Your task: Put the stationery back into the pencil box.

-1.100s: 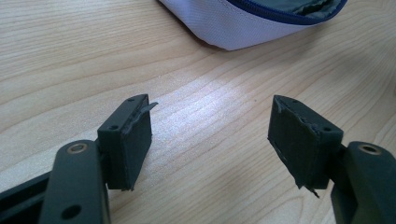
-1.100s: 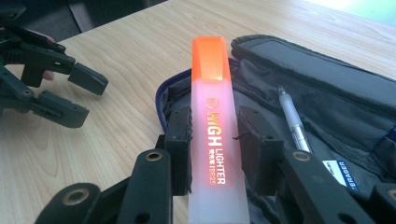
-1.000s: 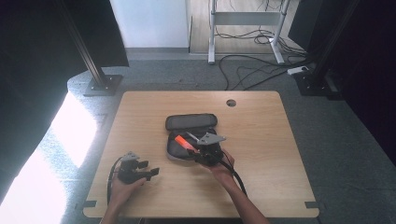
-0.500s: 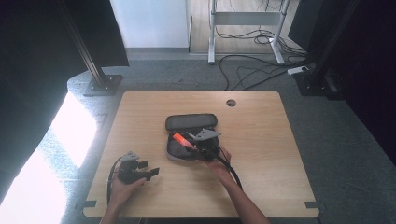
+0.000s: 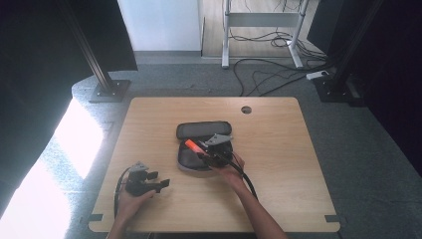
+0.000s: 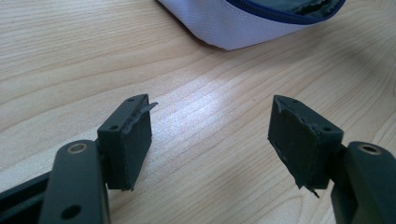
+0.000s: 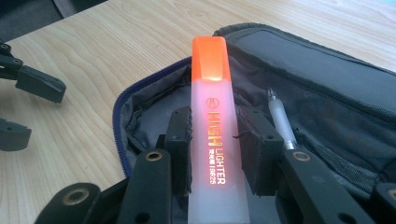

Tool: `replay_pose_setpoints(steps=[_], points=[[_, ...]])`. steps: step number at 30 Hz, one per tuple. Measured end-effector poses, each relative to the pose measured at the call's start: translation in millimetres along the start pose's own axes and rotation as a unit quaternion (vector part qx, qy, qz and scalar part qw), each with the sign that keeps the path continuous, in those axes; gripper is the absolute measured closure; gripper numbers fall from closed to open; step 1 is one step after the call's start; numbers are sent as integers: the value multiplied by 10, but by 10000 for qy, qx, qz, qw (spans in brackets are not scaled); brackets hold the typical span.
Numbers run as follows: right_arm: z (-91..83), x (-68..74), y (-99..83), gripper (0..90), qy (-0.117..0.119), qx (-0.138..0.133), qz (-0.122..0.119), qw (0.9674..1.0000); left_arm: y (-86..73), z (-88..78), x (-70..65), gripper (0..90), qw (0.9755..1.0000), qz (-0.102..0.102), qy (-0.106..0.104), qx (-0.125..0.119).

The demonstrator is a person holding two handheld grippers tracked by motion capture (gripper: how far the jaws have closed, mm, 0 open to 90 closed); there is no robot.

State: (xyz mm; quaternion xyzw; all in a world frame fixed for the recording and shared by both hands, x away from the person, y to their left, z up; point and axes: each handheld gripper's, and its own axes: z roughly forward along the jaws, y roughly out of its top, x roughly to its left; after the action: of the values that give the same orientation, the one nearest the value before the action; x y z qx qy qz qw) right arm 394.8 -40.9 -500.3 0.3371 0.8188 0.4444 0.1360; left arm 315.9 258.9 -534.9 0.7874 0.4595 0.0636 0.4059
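Right gripper view: the right claw (image 7: 215, 154) pinches an orange-capped highlighter (image 7: 214, 135) over the open grey pencil case (image 7: 327, 88) on the wooden bench (image 7: 93, 70), a slim pen (image 7: 280, 119) apparently lying inside, though its lower end is hidden. Near the bench's front edge, the left claw (image 6: 210, 140) stands spread, holding nothing.

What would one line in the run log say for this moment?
right gripper: shut on orange highlighter | over open pencil case | pen inside case | left gripper: open, holding nothing, over table
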Motion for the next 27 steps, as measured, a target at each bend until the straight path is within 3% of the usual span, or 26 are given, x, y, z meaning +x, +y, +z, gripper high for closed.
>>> replay_pose_setpoints(steps=[27], points=[[211, -26, -82, 655, -131, 286, -46, 9995, -1, 0, 3, 304, 10000, 11, -21, 12]])
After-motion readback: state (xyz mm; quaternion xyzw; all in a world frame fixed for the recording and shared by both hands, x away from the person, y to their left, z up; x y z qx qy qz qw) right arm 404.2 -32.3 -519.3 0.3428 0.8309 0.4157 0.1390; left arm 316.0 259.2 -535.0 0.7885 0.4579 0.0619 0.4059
